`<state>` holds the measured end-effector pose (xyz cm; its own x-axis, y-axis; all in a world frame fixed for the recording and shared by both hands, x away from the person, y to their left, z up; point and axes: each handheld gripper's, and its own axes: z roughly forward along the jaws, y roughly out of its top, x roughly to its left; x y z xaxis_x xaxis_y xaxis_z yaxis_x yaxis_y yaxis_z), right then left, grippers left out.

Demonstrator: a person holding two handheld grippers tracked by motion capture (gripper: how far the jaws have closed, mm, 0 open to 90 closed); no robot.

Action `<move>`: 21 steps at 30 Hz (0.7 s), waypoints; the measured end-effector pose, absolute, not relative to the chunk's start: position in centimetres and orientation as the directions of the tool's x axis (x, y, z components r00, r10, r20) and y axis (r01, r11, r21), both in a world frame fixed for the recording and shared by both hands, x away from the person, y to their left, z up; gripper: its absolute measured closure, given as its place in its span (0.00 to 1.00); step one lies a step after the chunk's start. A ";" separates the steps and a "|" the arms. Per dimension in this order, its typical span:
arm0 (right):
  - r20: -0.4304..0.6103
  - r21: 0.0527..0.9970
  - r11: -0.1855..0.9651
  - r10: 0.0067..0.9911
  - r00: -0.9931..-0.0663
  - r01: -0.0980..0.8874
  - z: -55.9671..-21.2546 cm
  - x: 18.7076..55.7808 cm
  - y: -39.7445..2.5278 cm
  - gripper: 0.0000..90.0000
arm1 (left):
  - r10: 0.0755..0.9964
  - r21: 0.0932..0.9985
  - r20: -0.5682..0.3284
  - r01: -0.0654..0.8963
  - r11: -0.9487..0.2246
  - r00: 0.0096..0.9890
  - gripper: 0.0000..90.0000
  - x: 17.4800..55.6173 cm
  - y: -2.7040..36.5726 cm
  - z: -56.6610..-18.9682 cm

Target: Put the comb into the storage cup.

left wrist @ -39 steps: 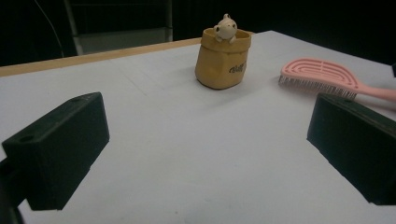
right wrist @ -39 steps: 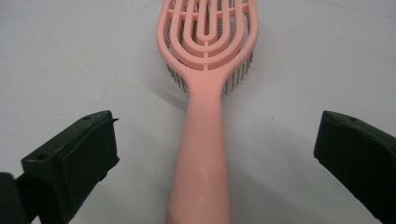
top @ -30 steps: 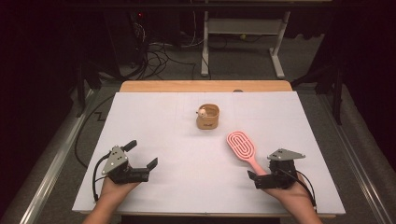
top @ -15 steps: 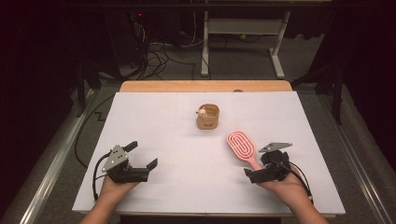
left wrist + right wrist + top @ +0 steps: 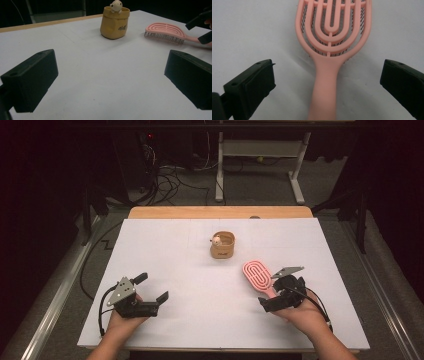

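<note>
Having advanced onto the pink hairbrush [image 5: 258, 276] at lower right of the high view, right gripper [image 5: 276, 296] is straddling its handle, jaws apart, grasp pending; left gripper [image 5: 148, 294] is idling, jaws apart.

A table [image 5: 165, 245] with a white top carries everything here; a strip of bare wood runs along its far edge. Near the middle stands a small tan pot [image 5: 223, 246] (a little pale figure peeks over its rim). A pink hairbrush [image 5: 258, 276] lies flat, bristles down, nearer the right side, its handle pointing toward the near edge, apart from the pot.
</note>
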<state>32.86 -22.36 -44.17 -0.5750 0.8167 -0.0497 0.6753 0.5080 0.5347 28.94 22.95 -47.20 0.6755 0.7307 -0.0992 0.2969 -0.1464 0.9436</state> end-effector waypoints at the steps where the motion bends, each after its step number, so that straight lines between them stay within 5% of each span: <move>1: -0.053 0.533 0.509 0.817 -0.574 0.676 -44.1 33.0 -22.3 0.00 | 0.729 0.942 -0.091 0.297 -0.158 0.678 0.00 28.9 22.9 -47.2; 21: -0.046 0.493 0.517 0.818 -0.573 0.700 -44.4 37.1 -19.8 0.00 | 0.727 0.949 -0.081 0.276 -0.153 0.682 0.00 28.7 22.8 -47.2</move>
<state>37.09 -19.80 -44.44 -0.5728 0.8184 -0.0461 0.6996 0.5173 0.4929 28.74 22.81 -47.16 0.6822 0.7267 -0.0810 0.2760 -0.1534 0.9488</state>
